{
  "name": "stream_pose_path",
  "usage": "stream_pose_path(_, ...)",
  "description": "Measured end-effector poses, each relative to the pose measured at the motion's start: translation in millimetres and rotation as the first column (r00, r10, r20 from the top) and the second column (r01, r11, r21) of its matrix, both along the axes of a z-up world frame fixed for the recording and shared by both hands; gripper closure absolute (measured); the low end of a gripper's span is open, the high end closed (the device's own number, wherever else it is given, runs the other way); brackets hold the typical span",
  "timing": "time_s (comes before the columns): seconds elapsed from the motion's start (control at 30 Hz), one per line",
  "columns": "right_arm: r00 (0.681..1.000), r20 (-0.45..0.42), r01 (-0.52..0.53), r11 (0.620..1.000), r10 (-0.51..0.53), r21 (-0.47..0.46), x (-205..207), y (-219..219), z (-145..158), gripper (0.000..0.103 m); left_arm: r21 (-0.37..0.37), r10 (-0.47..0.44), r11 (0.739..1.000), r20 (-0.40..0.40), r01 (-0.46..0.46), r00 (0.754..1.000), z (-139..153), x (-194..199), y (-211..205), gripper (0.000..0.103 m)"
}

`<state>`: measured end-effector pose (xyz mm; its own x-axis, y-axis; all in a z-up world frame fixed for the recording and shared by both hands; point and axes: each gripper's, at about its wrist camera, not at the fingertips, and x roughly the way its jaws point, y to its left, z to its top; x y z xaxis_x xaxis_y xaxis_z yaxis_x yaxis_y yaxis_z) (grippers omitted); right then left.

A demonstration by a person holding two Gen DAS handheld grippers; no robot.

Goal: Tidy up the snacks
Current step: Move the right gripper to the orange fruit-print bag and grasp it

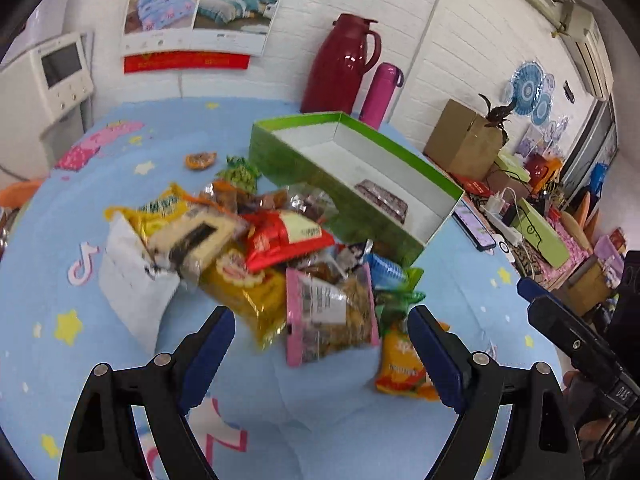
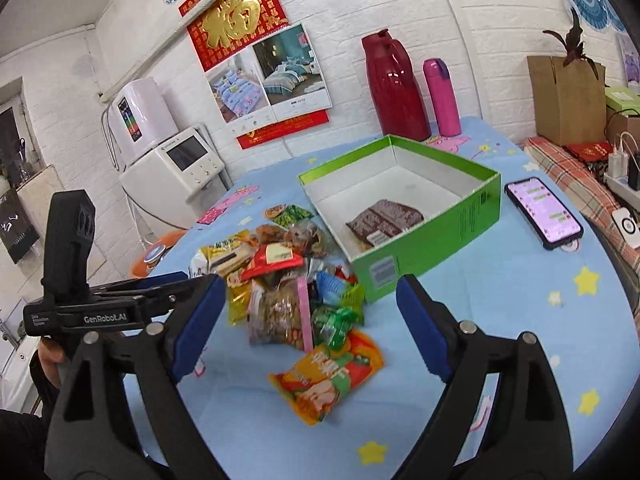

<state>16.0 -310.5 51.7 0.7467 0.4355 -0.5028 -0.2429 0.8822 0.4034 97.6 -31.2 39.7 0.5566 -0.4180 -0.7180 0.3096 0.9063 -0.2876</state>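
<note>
Two grippers hung over the blue cartoon-print tabletop, each with its jaws spread wide and nothing between them. From the left gripper, a pink-edged nut packet lay straight ahead at twelve o'clock, just beyond the fingertips, with the heap of snacks piled further off behind it toward eleven o'clock. An orange packet lay at about two o'clock, partly hidden behind the left gripper's right finger. From the right gripper, the same orange packet lay at six o'clock, between the spread fingers but flat on the tabletop, and the pink-edged nut packet sat at nine o'clock, near the left finger. One green box stood open at one o'clock from the right gripper, touching the far edge of the heap, and held one dark brown packet lying flat on its white floor. The packets in the heap overlapped too much to count exactly; at least ten showed, among them one red and one small green. Behind the box stood two flasks, one dark red jug and one pink bottle, side by side. One phone lay with its screen lit at three o'clock from the box.
</note>
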Motion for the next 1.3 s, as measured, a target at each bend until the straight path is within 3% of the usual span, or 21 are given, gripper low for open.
stream_pose_path(0.17,0.993,-0.115,0.007,1.000,-0.004,0.025,-1,3,-37,0.015,-0.010,0.043,0.999,-0.067,-0.044,0.997,-30,-14,13,0.013)
stream_pose_path(0.3,0.988,-0.151,-0.023,1.000,0.022,-0.001,19,-1,-48,0.018,-0.056,-0.015,0.998,-0.123,0.008,0.992,-43,-27,6,0.013)
stream_pose_path(0.4,0.980,-0.190,-0.066,0.998,0.062,-0.015,45,-7,-54,0.032,-0.067,-0.079,0.995,-0.129,0.071,0.988,-46,-36,-11,0.013)
stream_pose_path(0.47,0.970,-0.225,-0.098,0.995,0.092,-0.015,59,-8,-62,0.048,-0.073,-0.118,0.991,-0.130,0.110,0.984,-46,-41,-24,0.014)
stream_pose_path(0.5,0.964,-0.248,-0.108,0.994,0.100,-0.019,65,-9,-67,0.051,-0.078,-0.133,0.989,-0.135,0.124,0.982,-47,-42,-30,0.017)
stream_pose_path(0.53,0.958,-0.268,-0.113,0.993,0.102,-0.024,68,-10,-73,0.060,-0.084,-0.150,0.987,-0.144,0.139,0.978,-48,-43,-35,0.020)
stream_pose_path(0.57,0.951,-0.291,-0.121,0.992,0.110,-0.020,68,-11,-79,0.076,-0.093,-0.170,0.983,-0.154,0.157,0.973,-49,-43,-40,0.028)
stream_pose_path(0.6,0.943,-0.308,-0.132,0.991,0.126,0.002,65,-12,-84,0.082,-0.101,-0.188,0.980,-0.166,0.173,0.968,-52,-44,-45,0.036)
stream_pose_path(0.7,0.935,-0.318,-0.139,0.988,0.155,0.074,42,-17,-88,0.083,-0.104,-0.207,0.976,-0.205,0.189,0.957,-61,-38,-56,0.050)
stream_pose_path(0.8,0.935,-0.310,-0.153,0.984,0.174,0.092,15,-18,-84,0.082,-0.120,-0.201,0.977,-0.231,0.178,0.952,-67,-31,-60,0.055)
stream_pose_path(1.13,0.916,-0.340,-0.181,0.975,0.214,0.126,7,-20,-86,0.069,-0.124,-0.224,0.972,-0.250,0.199,0.942,-68,-36,-55,0.056)
stream_pose_path(1.2,0.914,-0.335,-0.196,0.972,0.228,0.126,7,-16,-86,0.070,-0.116,-0.229,0.971,-0.236,0.207,0.944,-68,-32,-62,0.058)
stream_pose_path(1.23,0.913,-0.334,-0.203,0.972,0.232,0.120,6,-13,-86,0.073,-0.098,-0.233,0.972,-0.226,0.216,0.946,-68,-31,-66,0.061)
stream_pose_path(1.27,0.914,-0.334,-0.206,0.973,0.228,0.101,5,-9,-87,0.084,-0.066,-0.228,0.973,-0.207,0.219,0.951,-67,-31,-70,0.066)
stream_pose_path(1.3,0.915,-0.337,-0.204,0.975,0.222,0.088,5,-7,-87,0.085,-0.051,-0.231,0.973,-0.197,0.225,0.953,-67,-30,-73,0.070)
